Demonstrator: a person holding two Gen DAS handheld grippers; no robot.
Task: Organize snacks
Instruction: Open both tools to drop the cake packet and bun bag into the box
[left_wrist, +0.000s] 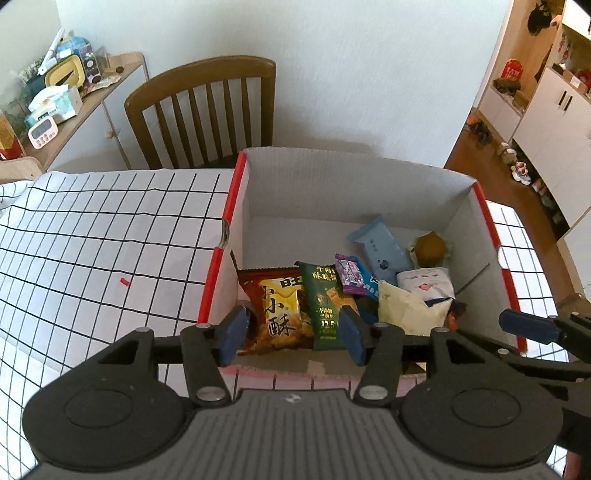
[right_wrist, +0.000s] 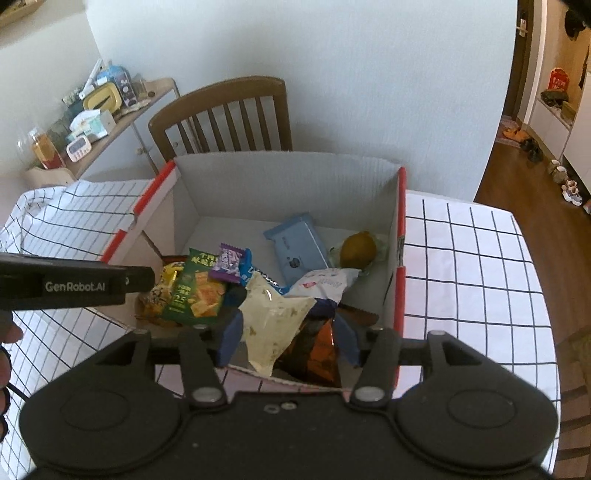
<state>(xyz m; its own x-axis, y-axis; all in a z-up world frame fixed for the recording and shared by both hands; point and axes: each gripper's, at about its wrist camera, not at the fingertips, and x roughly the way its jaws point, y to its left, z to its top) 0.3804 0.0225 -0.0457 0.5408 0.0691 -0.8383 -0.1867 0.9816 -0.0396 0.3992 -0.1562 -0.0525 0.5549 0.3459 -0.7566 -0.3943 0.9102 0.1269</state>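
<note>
We're in somebody's home: a wooden dining chair (left_wrist: 207, 110) at a checked tablecloth (left_wrist: 92, 229), a cluttered sideboard (left_wrist: 88, 103), shoes (right_wrist: 524, 140) by the hallway cabinets (left_wrist: 546, 110).

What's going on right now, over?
Left gripper and right gripper open, empty, above box. Snacks piled inside, cream packet on top. Nothing in the way.

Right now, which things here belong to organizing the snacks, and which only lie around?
Belong to the job:
cardboard box
green cracker packet
blue wrapped bar
cream packet
purple candy

Only lying around:
wooden chair
kitchen timer
yellow tissue box
</note>
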